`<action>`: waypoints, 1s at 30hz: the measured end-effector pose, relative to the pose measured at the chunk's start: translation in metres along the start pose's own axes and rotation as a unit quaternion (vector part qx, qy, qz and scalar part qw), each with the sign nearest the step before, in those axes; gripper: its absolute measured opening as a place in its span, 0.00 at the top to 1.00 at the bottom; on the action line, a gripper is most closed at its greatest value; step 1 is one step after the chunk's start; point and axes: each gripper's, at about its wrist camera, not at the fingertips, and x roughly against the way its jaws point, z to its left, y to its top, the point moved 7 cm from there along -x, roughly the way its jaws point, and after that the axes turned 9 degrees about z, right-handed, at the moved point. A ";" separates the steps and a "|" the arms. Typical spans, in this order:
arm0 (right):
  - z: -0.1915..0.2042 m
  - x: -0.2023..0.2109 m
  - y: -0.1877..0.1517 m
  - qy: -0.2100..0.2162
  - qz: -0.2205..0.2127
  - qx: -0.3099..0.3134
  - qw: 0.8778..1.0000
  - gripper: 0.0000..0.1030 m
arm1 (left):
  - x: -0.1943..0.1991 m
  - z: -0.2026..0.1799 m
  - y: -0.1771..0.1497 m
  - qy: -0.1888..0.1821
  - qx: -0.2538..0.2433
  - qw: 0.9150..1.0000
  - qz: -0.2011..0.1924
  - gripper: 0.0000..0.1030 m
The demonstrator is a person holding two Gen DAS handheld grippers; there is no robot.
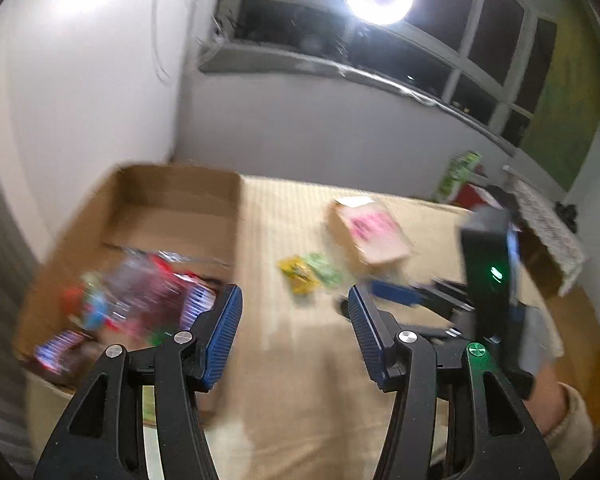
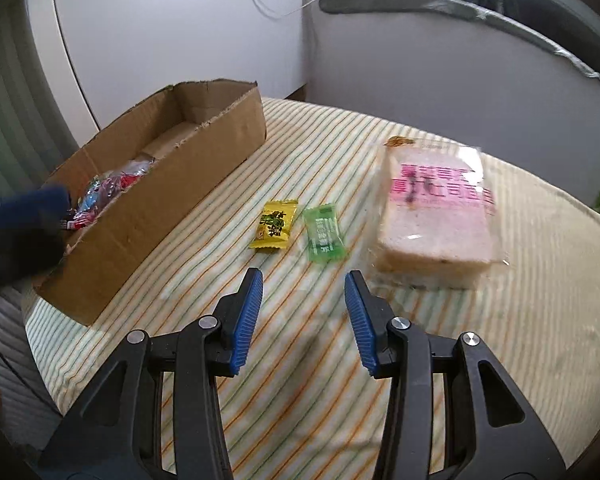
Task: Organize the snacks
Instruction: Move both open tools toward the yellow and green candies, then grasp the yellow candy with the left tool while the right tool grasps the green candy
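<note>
Two candies (image 1: 310, 274) and a bread pack (image 1: 370, 234) lie loose on the striped cloth, right of the box (image 1: 172, 200); left gripper (image 1: 296, 336) hangs open and empty beside that box, its snacks (image 1: 132, 296) blurred inside

From the right gripper (image 2: 304, 320), also open with nothing in it: yellow candy (image 2: 274, 224) and green candy (image 2: 323, 234) look light and crinkly, best pinched across the middle; bread (image 2: 436, 216) looks soft, so squeeze gently. Open cloth lies ahead, the table edge curving close on the right
</note>
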 end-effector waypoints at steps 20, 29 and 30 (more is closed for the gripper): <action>-0.025 -0.028 0.017 -0.017 0.027 0.035 0.999 0.57 | -0.052 -0.011 -0.009 0.034 0.005 0.999 0.038 0.47; -0.023 -0.043 0.032 0.018 0.044 0.067 0.997 0.62 | -0.047 -0.006 -0.004 0.019 0.060 0.997 0.037 0.47; -0.026 -0.044 0.033 0.035 0.049 0.072 0.996 0.64 | -0.046 -0.007 -0.004 0.012 0.062 0.997 0.033 0.47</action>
